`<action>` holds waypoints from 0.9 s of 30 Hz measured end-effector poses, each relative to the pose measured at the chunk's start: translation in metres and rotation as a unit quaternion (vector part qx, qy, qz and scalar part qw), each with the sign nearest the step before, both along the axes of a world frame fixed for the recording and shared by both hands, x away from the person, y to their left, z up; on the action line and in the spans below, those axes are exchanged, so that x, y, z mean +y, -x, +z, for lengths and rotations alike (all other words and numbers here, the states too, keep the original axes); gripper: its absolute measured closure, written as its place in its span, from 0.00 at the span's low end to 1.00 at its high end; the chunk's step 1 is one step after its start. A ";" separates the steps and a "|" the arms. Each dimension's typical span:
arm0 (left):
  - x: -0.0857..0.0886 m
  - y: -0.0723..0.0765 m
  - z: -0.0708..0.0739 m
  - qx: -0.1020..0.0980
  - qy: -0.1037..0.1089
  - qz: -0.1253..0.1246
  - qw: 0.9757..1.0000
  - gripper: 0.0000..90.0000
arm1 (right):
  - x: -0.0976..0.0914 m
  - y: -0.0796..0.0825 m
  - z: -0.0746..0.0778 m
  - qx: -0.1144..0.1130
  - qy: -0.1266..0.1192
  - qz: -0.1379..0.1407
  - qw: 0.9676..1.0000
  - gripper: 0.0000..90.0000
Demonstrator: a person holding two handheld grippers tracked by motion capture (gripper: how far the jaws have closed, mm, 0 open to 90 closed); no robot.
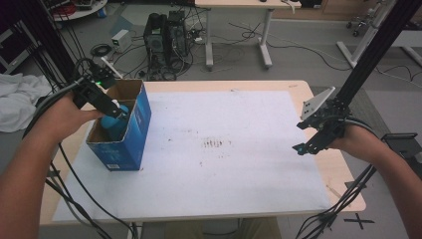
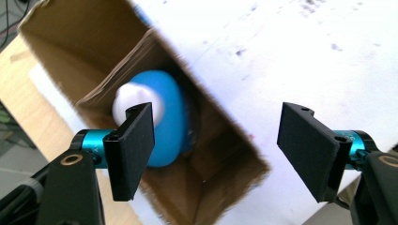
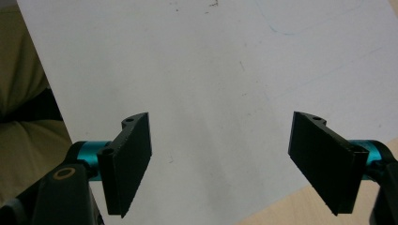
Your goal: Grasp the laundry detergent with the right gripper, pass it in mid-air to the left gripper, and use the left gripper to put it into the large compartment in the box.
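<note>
At the left end of the table (image 1: 308,199), your left gripper (image 1: 118,110) reaches over the open top of the blue cardboard box (image 1: 137,134), which stands upright on the white sheet (image 1: 224,169). From the high view you can make out a blue shape inside the box just beneath the jaw tips, but not what it is. The left gripper view looks straight down into the box (image 2: 61,51) and settles it: a blue bottle (image 2: 166,122) with a white cap (image 2: 136,98) lies on the brown cardboard floor, its cap end towards the near jaw.

Your left gripper (image 2: 216,145) stands with its jaws parted wide. Nothing is pinched between them; the bottle sits below and behind the left-hand jaw, not between the pads, and the other jaw hangs over the white sheet beyond the box's wall.

Your right gripper (image 1: 302,147) hovers well apart from the box, above the right edge of the sheet. In the right gripper view (image 3: 220,159) its jaws are likewise spread, with bare white sheet (image 3: 211,70) between them and a strip of the wooden table (image 3: 300,206) at the corner.
</note>
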State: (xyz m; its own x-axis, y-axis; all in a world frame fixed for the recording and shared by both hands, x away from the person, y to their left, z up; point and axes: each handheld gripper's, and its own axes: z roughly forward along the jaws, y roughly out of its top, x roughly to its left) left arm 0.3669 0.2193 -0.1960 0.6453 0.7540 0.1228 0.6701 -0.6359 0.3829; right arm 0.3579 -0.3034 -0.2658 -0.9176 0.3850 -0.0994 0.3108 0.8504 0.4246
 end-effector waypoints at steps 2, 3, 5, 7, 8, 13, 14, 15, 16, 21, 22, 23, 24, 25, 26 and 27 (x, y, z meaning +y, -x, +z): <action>-0.011 0.004 0.001 -0.007 0.007 -0.010 1.000 0.31 | 0.000 0.001 0.001 -0.001 0.002 0.004 1.000 0.23; -0.016 0.006 0.001 -0.010 0.010 -0.019 1.000 0.31 | 0.000 0.002 0.001 0.000 0.002 0.001 1.000 0.23; -0.027 0.008 0.002 -0.007 0.003 -0.037 0.999 0.31 | 0.000 0.003 0.002 0.001 0.001 0.001 1.000 0.23; -0.038 0.010 0.003 -0.010 0.009 -0.046 0.999 0.31 | 0.000 0.003 0.002 -0.002 0.001 0.002 1.000 0.23; -0.042 0.011 0.004 -0.011 0.006 -0.055 0.998 0.31 | 0.000 0.004 0.002 -0.001 0.000 0.001 1.000 0.23; -0.067 0.012 0.007 -0.002 -0.004 -0.101 0.995 0.31 | 0.000 0.005 0.003 -0.004 0.002 0.004 1.000 0.23; -0.067 0.012 0.007 -0.002 -0.004 -0.101 0.995 0.31 | 0.000 0.007 0.003 0.001 0.002 -0.003 1.000 0.23; -0.070 0.012 0.007 0.002 -0.008 -0.108 0.994 0.31 | 0.000 0.007 0.003 0.001 0.002 -0.003 1.000 0.23; -0.074 0.012 0.006 0.000 -0.003 -0.109 0.994 0.31 | 0.000 0.007 0.003 0.003 0.002 0.000 1.000 0.23; -0.091 0.011 -0.001 0.014 -0.021 -0.130 0.991 0.31 | 0.000 0.007 0.002 0.003 0.001 -0.002 1.000 0.23; -0.094 0.011 -0.003 0.012 -0.023 -0.132 0.991 0.31 | 0.000 0.007 0.002 0.003 0.002 -0.001 1.000 0.23; -0.096 0.010 -0.005 0.016 -0.019 -0.132 0.991 0.31 | 0.001 0.007 0.002 0.003 0.001 -0.002 1.000 0.23; -0.098 0.009 -0.006 0.019 -0.022 -0.133 0.991 0.31 | 0.001 0.007 0.002 0.004 0.005 -0.003 1.000 0.23; -0.100 0.009 -0.007 0.018 -0.023 -0.134 0.991 0.31 | 0.001 0.007 0.002 0.003 0.004 -0.006 1.000 0.23; -0.102 0.008 -0.009 0.019 -0.023 -0.137 0.990 0.31 | 0.001 0.007 0.002 0.003 0.004 -0.006 1.000 0.23; -0.104 0.008 -0.010 0.024 -0.026 -0.141 0.989 0.31 | 0.002 0.007 0.001 0.004 0.002 -0.003 1.000 0.23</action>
